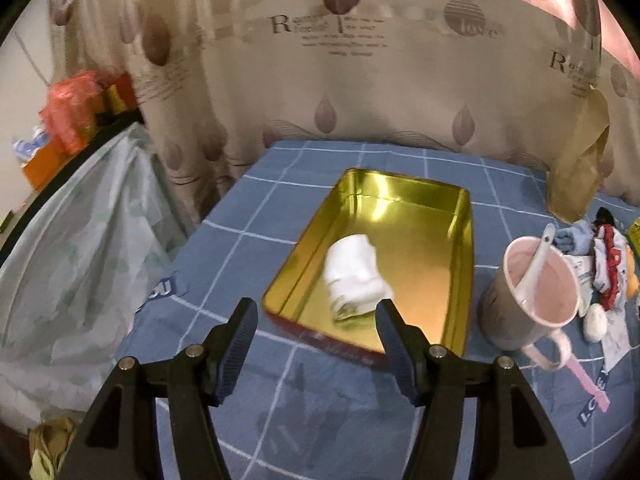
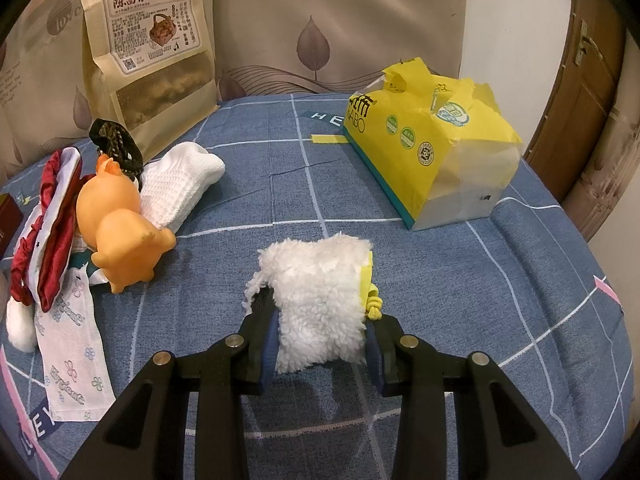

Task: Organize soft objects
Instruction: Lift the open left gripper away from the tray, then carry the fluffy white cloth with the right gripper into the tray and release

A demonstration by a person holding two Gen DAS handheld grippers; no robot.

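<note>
A gold tin tray [image 1: 460, 240] lies on the blue checked cloth, and a rolled white cloth [image 1: 354, 276] rests inside it near the front. My left gripper [image 1: 316, 312] hangs open just in front of the tray, nothing between its fingers. In the right wrist view my right gripper [image 2: 320, 320] is shut on a fluffy white pouch [image 2: 320, 296] with a yellow cord, held above the cloth. To its left lie a white knitted sock [image 2: 180, 184], an orange squeaky toy [image 2: 120, 220] and a red-and-white fabric item [image 2: 52, 216].
A pink mug [image 1: 536, 292] with a white spoon stands right of the tray, small clothes [image 1: 608, 268] beyond it. A yellow tissue pack [image 2: 432, 136] sits at the back right, a brown snack bag [image 2: 148, 48] at the back left. A curtain hangs behind the table.
</note>
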